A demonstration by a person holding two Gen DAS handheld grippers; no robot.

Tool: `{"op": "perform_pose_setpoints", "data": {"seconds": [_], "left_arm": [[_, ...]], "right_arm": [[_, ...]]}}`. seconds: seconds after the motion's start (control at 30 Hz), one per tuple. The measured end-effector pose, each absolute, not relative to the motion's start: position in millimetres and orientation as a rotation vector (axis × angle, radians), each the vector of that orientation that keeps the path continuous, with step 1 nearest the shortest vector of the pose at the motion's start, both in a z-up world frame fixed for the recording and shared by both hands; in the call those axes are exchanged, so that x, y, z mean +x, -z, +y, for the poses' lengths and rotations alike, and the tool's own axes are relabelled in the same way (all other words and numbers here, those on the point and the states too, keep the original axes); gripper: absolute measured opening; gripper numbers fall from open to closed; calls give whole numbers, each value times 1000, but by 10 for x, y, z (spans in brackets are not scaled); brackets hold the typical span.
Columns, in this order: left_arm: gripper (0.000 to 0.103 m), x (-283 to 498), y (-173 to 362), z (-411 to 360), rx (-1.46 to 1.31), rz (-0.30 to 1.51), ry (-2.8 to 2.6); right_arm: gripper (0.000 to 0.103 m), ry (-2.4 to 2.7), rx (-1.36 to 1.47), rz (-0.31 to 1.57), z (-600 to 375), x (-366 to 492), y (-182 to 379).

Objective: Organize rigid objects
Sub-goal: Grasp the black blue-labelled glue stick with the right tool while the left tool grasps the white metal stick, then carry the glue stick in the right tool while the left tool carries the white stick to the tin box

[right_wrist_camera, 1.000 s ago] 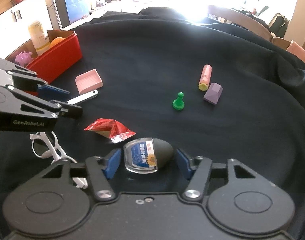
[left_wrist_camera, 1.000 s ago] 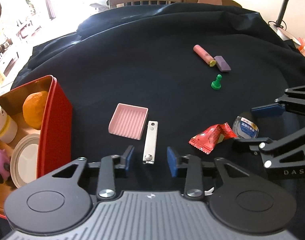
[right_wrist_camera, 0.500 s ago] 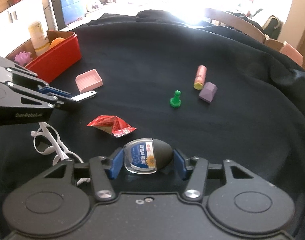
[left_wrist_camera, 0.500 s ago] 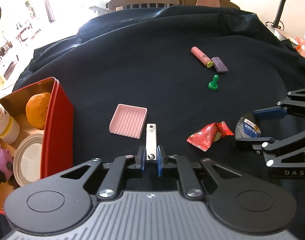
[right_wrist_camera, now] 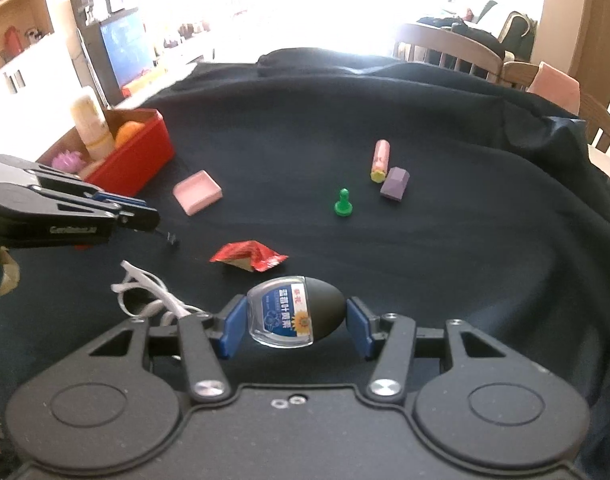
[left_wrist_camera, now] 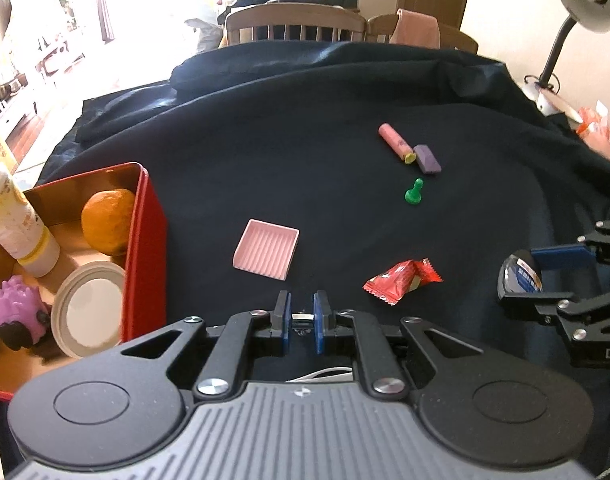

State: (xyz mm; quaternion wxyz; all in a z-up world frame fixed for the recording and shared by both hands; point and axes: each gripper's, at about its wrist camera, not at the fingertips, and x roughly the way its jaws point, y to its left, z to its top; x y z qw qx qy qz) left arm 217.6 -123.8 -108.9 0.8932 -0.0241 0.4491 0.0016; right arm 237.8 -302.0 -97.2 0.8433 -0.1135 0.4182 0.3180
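Nail clipper [left_wrist_camera: 303, 317] first: it sits pinched at one end between my left gripper [left_wrist_camera: 303, 320] pads, jaws nearly together on that thin metal strip. My right gripper [right_wrist_camera: 297, 322] holds the black egg-shaped packet [right_wrist_camera: 295, 312] with the blue label, jaws at a middling spread, pads pressing its two ends. Both loads look clear of the dark cloth [left_wrist_camera: 305, 128], though the clipper's far end is hidden (so I can't say how level it hangs).

To do this well, I judge I should carry the clipper to the red box [left_wrist_camera: 145, 240] on my left, keep the squeeze steady, clear the rim before lowering, and avoid the orange [left_wrist_camera: 107, 222] and the white lid [left_wrist_camera: 89, 308]. The egg is round and may slip, so a gentle carry.

Count on the cloth: one pink ridged tray [left_wrist_camera: 267, 249], one red snack wrapper [left_wrist_camera: 401, 286], one green pawn [left_wrist_camera: 413, 192], one pink tube [left_wrist_camera: 397, 143], one purple block [left_wrist_camera: 428, 159], one white cord [right_wrist_camera: 153, 296]. In the box: one orange, one lid, one bottle [left_wrist_camera: 15, 220], one purple spiky toy [left_wrist_camera: 19, 312].
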Motion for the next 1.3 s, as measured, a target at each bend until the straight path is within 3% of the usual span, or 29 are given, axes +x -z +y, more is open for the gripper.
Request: {"op": "perform_pose_setpoints", "data": {"seconds": [0.63,0.93,1.3], "left_arm": [[11,1844,574,-733,-188,881,35],[11,1736,275,-250,-238,815,5],[11,1593,297,398,-255,817,-62]], "right_arm": [[53,-698,-232,821,-2754,1968,579],[53,-743,-260,781,-2302,1919,439],[53,-827,-319,745,-1525,1838,354]]}}
